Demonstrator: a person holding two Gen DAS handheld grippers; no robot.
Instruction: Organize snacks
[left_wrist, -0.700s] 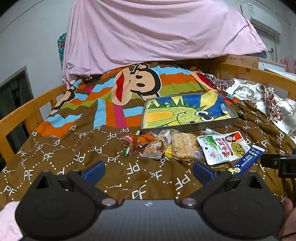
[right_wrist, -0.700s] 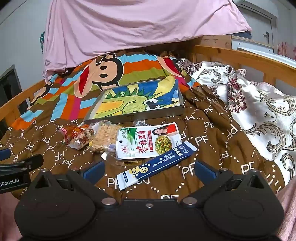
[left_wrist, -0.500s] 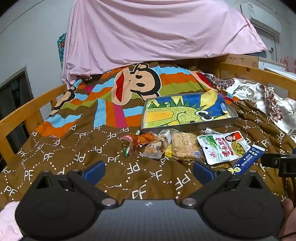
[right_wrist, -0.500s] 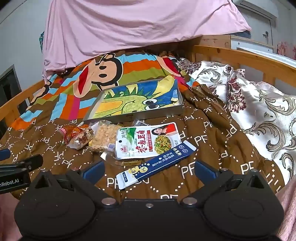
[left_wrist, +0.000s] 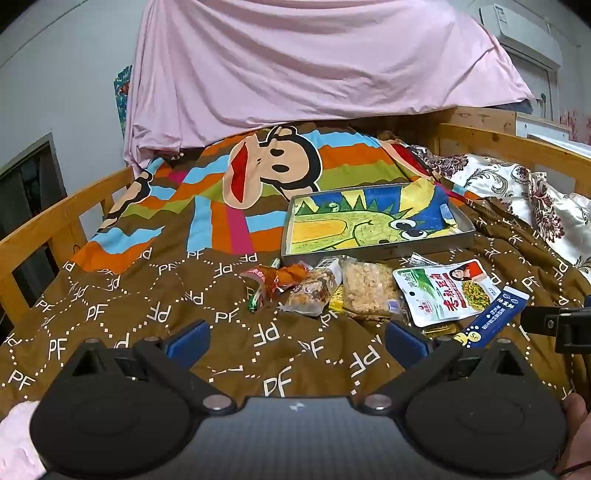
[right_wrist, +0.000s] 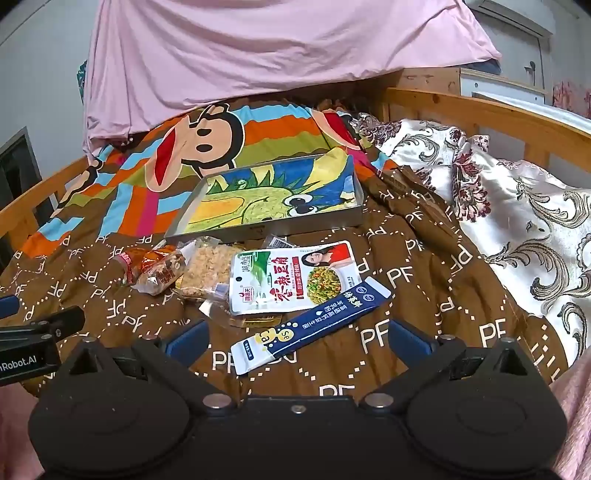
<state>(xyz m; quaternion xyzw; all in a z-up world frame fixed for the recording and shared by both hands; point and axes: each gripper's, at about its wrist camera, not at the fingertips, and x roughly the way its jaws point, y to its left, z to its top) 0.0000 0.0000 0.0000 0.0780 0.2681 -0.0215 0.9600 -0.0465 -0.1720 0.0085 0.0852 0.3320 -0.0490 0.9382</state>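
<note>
Several snack packets lie in a row on the brown bedspread: a red-orange wrapper (left_wrist: 275, 277), a clear bag of brown snacks (left_wrist: 314, 290), a bag of pale crumbly snacks (left_wrist: 369, 290), a white-green pouch (right_wrist: 291, 278) and a long blue stick packet (right_wrist: 314, 325). Behind them sits a shallow metal tray (left_wrist: 373, 253) lined with a dinosaur drawing. My left gripper (left_wrist: 295, 338) hovers open in front of the packets, nothing between its fingers. My right gripper (right_wrist: 295, 338) is open too, the near end of the blue stick packet lying between its fingers, untouched.
A wooden bed rail (left_wrist: 55, 218) runs along the left, another (right_wrist: 498, 110) along the right. A floral satin quilt (right_wrist: 517, 206) is bunched at the right. A pink sheet (left_wrist: 314, 62) hangs behind the bed. The monkey-print blanket (left_wrist: 258, 173) covers the far half.
The right gripper's view has crept slightly closer to the packets, which sit a touch lower in it. The left gripper has barely moved.
</note>
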